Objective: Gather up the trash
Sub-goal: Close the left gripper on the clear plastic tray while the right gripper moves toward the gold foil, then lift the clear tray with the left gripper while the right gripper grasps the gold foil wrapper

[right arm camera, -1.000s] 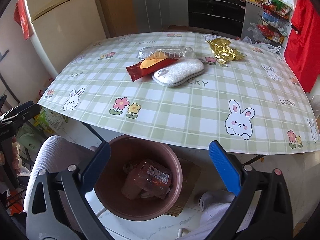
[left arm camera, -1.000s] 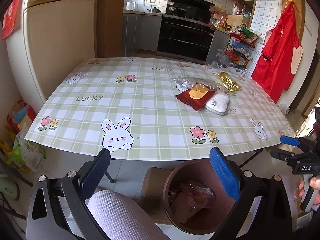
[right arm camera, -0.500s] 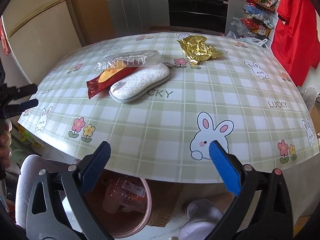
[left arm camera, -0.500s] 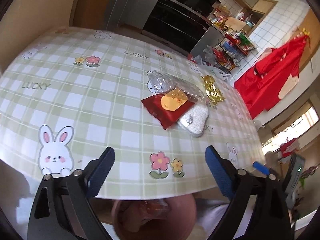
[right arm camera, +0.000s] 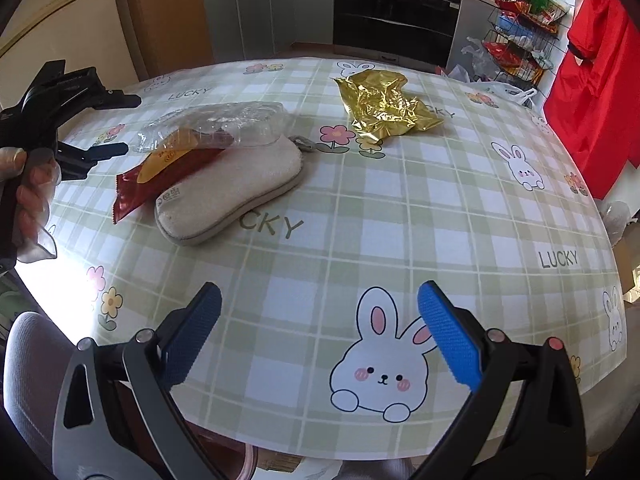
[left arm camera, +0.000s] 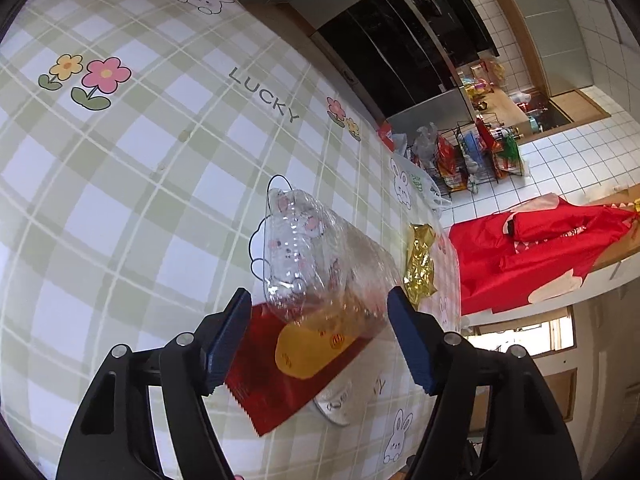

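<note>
A crushed clear plastic bottle [left arm camera: 320, 256] [right arm camera: 216, 124] lies on the checked tablecloth, partly over a red snack wrapper [left arm camera: 280, 376] [right arm camera: 160, 172]. A crumpled gold foil wrapper [left arm camera: 420, 264] [right arm camera: 384, 108] lies farther back. My left gripper [left arm camera: 320, 328] [right arm camera: 116, 124] is open, its blue pads on either side of the bottle's near end. My right gripper [right arm camera: 320, 332] is open and empty over the table's front edge, well short of the trash.
A white fabric pouch [right arm camera: 228, 184] [left arm camera: 336, 404] lies under the red wrapper. A wire rack of goods [right arm camera: 520, 28] and a red apron [right arm camera: 600, 80] stand beyond the table's far right. A dark oven front [right arm camera: 392, 8] is behind.
My left gripper has moved up from below the table edge and forward over the table, tilting, until its open jaws flank the clear bottle. My right gripper has risen and advanced over the table edge.
</note>
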